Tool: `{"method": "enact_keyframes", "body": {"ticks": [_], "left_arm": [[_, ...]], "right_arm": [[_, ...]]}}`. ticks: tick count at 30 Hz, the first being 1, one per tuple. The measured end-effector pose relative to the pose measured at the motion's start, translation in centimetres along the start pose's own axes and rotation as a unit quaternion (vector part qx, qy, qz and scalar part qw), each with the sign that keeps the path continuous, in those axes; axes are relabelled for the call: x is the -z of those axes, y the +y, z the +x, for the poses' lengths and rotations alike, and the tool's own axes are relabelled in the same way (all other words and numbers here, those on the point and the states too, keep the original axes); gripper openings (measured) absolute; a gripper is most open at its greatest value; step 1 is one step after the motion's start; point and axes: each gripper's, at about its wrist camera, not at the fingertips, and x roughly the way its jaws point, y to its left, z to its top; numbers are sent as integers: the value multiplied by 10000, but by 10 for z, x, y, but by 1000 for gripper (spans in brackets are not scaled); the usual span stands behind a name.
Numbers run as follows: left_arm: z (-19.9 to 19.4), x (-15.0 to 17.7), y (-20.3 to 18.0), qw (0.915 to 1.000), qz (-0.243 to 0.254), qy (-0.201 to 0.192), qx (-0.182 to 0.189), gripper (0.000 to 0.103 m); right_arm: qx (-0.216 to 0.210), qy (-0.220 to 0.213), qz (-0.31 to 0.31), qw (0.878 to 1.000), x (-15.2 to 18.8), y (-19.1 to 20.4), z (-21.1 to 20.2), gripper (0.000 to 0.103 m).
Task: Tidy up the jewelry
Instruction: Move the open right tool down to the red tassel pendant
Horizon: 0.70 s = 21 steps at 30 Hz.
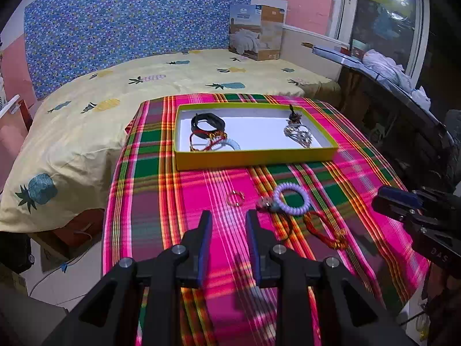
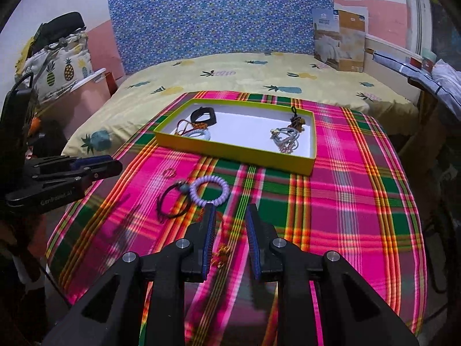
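A yellow tray (image 1: 253, 158) (image 2: 230, 151) with a white floor sits at the far side of the plaid cloth. It holds a black band (image 1: 208, 121) (image 2: 205, 115), red cords, a pale ring and a heap of chains (image 1: 298, 134) (image 2: 285, 139). Loose on the cloth lie a small ring (image 1: 234, 197) (image 2: 169, 172), a purple coil bracelet (image 1: 291, 199) (image 2: 209, 191), a dark cord bracelet (image 2: 173, 203) and a red cord bracelet (image 1: 325, 230) (image 2: 220, 255). My left gripper (image 1: 228, 216) is open, short of the small ring. My right gripper (image 2: 229, 210) is open over the red cord.
The plaid cloth (image 1: 224, 259) (image 2: 345, 216) covers a small table against a bed with a pineapple sheet (image 1: 86, 121) (image 2: 259, 75). A cardboard box (image 1: 256, 31) (image 2: 341, 39) stands on the bed. A dark cluttered shelf (image 1: 403, 115) runs along the right.
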Motion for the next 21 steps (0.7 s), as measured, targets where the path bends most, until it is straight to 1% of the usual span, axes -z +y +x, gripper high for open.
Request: {"method": "enact_keyframes", "body": {"ticks": [7,21], "left_arm": [[-10,12,-5,9999,-1,0,101,25],[-15,14,-10,9999,9,-16,147,25]], "right_arm": [[11,22,-2,10000,11,6,-7,22],[-38,78,-50,9999,20,11,-11,22]]}}
